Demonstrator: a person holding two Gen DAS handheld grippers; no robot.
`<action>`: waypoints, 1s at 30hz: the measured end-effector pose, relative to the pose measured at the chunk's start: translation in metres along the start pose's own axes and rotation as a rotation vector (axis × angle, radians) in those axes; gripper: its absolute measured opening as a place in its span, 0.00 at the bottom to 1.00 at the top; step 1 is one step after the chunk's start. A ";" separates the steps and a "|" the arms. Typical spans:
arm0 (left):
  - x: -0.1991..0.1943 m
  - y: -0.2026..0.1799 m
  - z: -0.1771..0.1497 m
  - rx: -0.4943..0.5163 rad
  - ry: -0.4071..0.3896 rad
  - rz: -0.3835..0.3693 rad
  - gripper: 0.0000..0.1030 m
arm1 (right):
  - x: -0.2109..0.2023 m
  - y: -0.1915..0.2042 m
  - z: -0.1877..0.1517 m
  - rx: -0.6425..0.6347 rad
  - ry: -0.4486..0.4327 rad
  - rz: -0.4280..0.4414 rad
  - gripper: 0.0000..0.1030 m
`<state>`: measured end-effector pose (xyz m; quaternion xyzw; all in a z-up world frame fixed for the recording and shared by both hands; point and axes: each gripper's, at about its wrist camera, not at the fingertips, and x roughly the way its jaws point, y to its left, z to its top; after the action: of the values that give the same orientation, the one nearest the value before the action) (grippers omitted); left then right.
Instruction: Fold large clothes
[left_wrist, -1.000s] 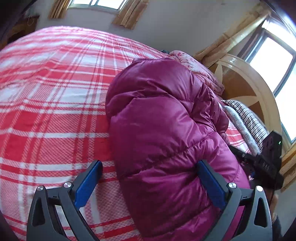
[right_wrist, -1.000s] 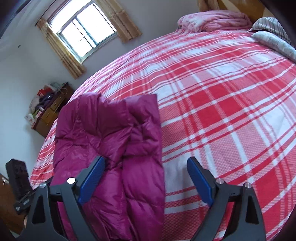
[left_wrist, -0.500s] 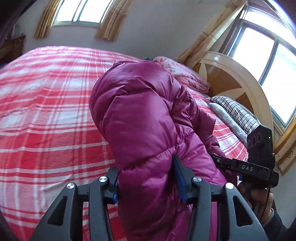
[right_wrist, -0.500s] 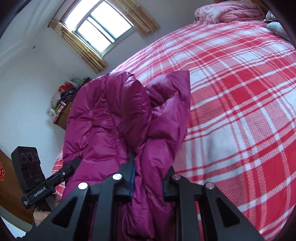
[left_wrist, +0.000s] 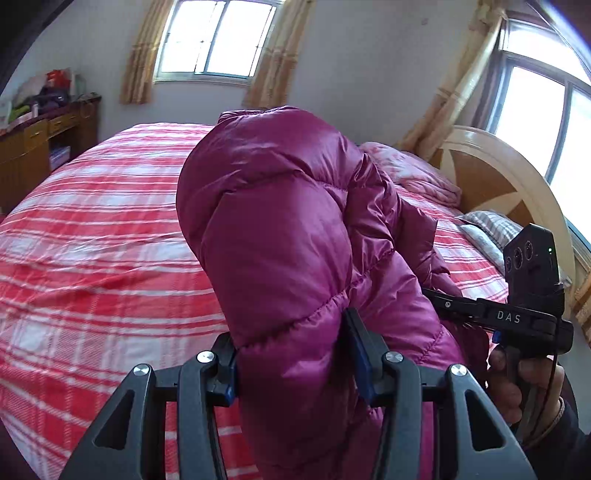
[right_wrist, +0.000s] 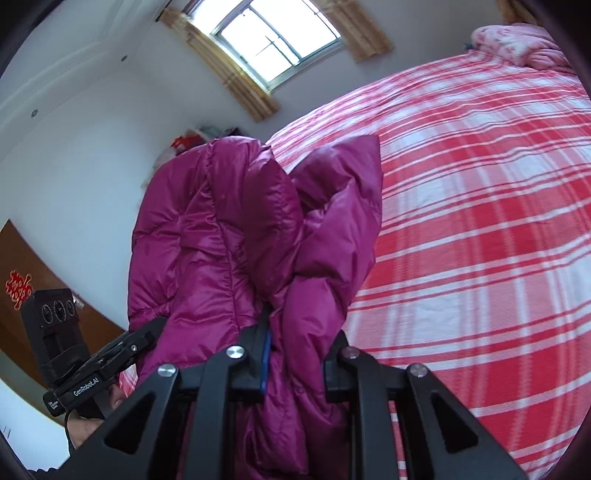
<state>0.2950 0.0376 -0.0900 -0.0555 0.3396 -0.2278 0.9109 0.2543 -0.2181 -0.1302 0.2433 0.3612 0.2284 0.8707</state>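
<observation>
Both claws gripping the coat.
I am holding the magenta quilted puffer coat (left_wrist: 280, 229) in my left claw (left_wrist: 295, 363) and right claw (right_wrist: 295, 360), clamped tight, above the red plaid bed (right_wrist: 480, 221).

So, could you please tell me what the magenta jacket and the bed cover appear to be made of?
The magenta jacket looks like glossy, thin synthetic shell, probably nylon or polyester, over puffy fill: it shines and bulges between stitched quilting lines. The bed cover seems matte woven cloth, perhaps cotton, with a red-and-white plaid and soft wrinkles.
</observation>
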 end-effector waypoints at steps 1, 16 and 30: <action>-0.003 0.003 -0.002 -0.004 -0.003 0.012 0.47 | 0.009 0.005 0.000 -0.009 0.012 0.007 0.21; -0.041 0.079 -0.034 -0.083 -0.006 0.172 0.47 | 0.103 0.057 -0.008 -0.075 0.149 0.078 0.21; -0.030 0.111 -0.060 -0.120 0.047 0.208 0.53 | 0.137 0.061 -0.012 -0.059 0.210 0.048 0.21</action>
<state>0.2775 0.1530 -0.1463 -0.0691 0.3777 -0.1127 0.9164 0.3188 -0.0889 -0.1733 0.2009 0.4378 0.2838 0.8291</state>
